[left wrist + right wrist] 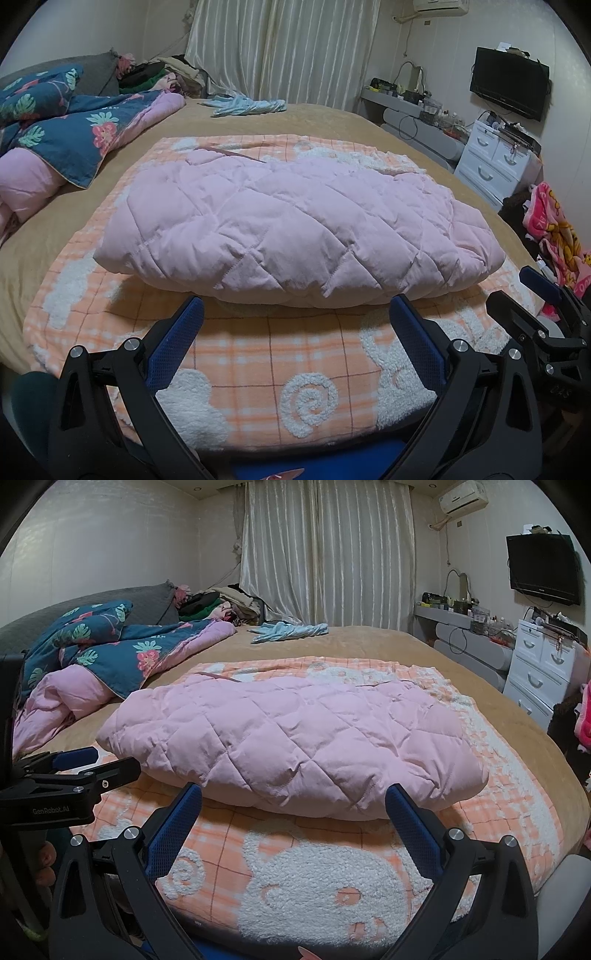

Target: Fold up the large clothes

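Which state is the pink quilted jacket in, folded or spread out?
Folded. The jacket lies as one thick, rounded bundle on the orange blanket, with no sleeves visible. Neither tongs touch it.

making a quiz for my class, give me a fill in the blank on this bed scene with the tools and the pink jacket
1. The quilted jacket is coloured ____.
2. The jacket lies on an orange checked ____, which is spread on the bed.
3. Both the left tool and the right tool are ____, holding nothing.
4. On the wall at the right hangs a black ____.

Missing words: pink; blanket; open; television
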